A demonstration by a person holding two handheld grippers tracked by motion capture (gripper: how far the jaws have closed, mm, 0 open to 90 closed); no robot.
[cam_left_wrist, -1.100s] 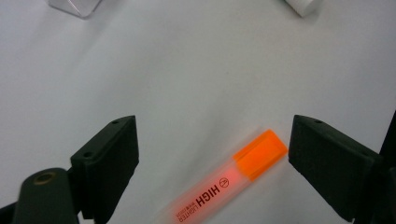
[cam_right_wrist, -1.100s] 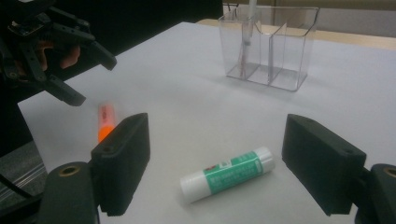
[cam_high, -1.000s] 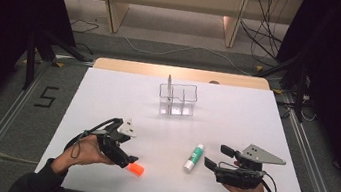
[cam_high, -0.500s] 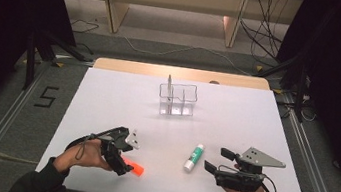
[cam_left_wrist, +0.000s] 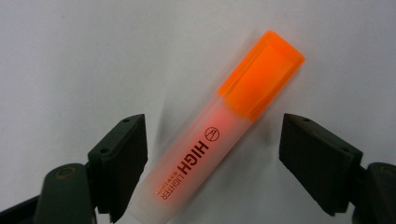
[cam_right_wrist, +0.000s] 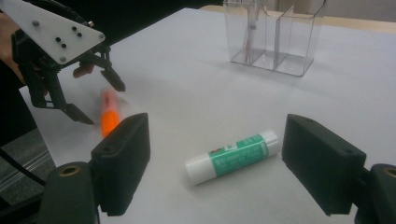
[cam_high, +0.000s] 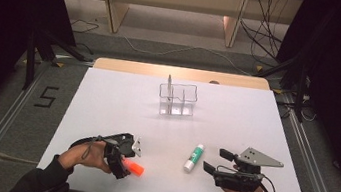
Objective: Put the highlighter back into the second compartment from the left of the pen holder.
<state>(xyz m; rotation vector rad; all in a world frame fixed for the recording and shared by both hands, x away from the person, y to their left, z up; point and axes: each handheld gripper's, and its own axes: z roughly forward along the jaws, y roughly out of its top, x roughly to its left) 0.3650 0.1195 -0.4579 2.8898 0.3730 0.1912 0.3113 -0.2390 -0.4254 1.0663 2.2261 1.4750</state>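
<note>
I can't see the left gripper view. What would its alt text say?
An orange-capped highlighter lies slanted on a white table, between the left gripper's two open black fingers, cap pointing away.

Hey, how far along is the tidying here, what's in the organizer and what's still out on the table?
Looks barely started. Done: one pen stands in the clear organizer. In hand: nothing gripped yet; the left gripper is open with its jaws on either side of the highlighter, which lies on the table. Left: the highlighter and the glue stick, lying loose in front of the open right gripper.
</note>
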